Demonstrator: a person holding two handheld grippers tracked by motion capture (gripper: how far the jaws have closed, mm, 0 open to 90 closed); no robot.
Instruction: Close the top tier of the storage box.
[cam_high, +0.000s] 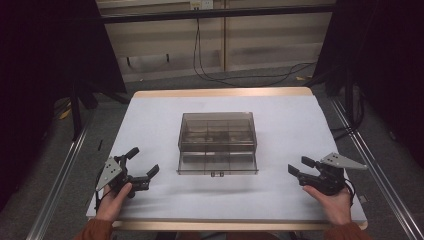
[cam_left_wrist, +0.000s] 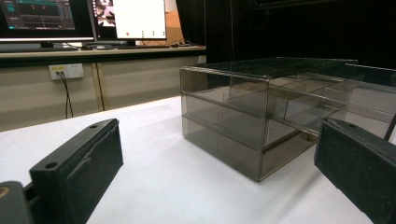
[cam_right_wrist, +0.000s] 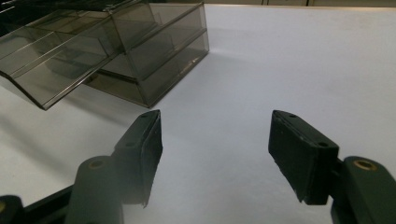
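A smoky, see-through plastic drawer box (cam_high: 218, 142) stands in the middle of the white table; its lower drawer is pulled out toward me. My left gripper (cam_high: 141, 161) rests near the table's front left corner, held by a hand, jaws open and empty. In the left gripper view the box (cam_left_wrist: 261, 121) stands ahead between the spread black jaws. My right gripper (cam_high: 300, 166) lies at the front right, also open with nothing between its pads (cam_right_wrist: 152, 140). From the right gripper view the box (cam_right_wrist: 116, 46) sits up and to the left, its drawer sticking out.
The white table top (cam_high: 150, 125) has a wooden rim (cam_high: 220, 92). Black curtains flank the table and cables (cam_high: 240, 75) trail on the floor behind. Monitors (cam_left_wrist: 84, 18) and a wall socket (cam_left_wrist: 65, 71) stand on and under a desk far behind.
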